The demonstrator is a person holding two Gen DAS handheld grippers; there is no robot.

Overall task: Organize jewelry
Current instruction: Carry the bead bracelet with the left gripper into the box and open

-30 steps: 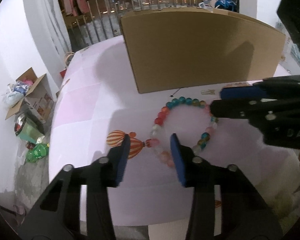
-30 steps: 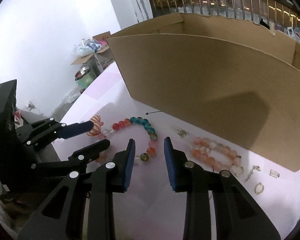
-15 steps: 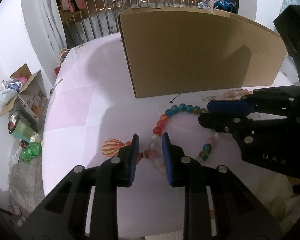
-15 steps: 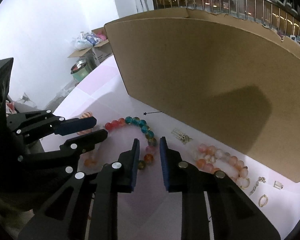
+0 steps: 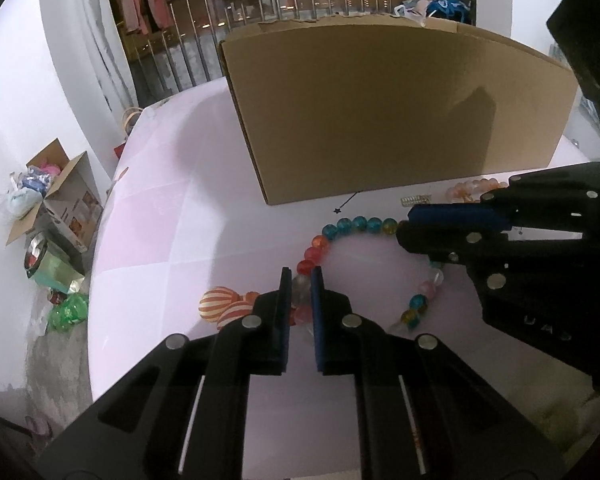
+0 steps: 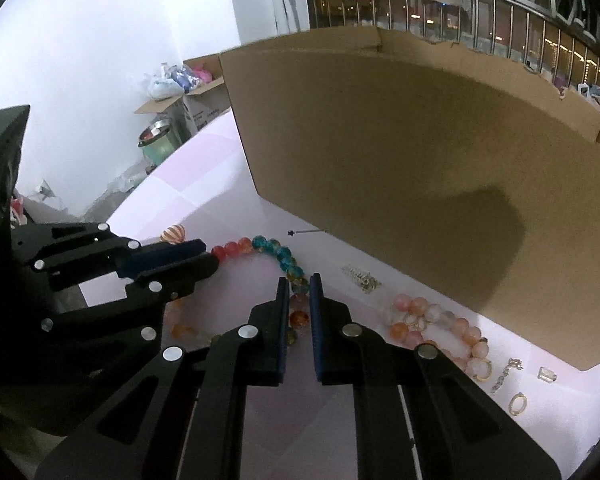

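Both jaws have just been closing; the left hand-held gripper [image 5: 301, 280], wide apart a second ago, now pinches the bracelet [image 5: 356, 226] by a clear bead near the striped charm [image 5: 219, 301]; the right hand-held gripper [image 6: 299, 286] clamps its far side (greenish bead between the pads); the bracelet lies on the tabletop [image 5: 172, 240] before the box [image 5: 380, 120].

The left gripper [image 5: 301, 280], jaws just closing, pinches the multicoloured bead bracelet [image 5: 342, 228], its striped pendant [image 5: 219, 301] left of the jaws.
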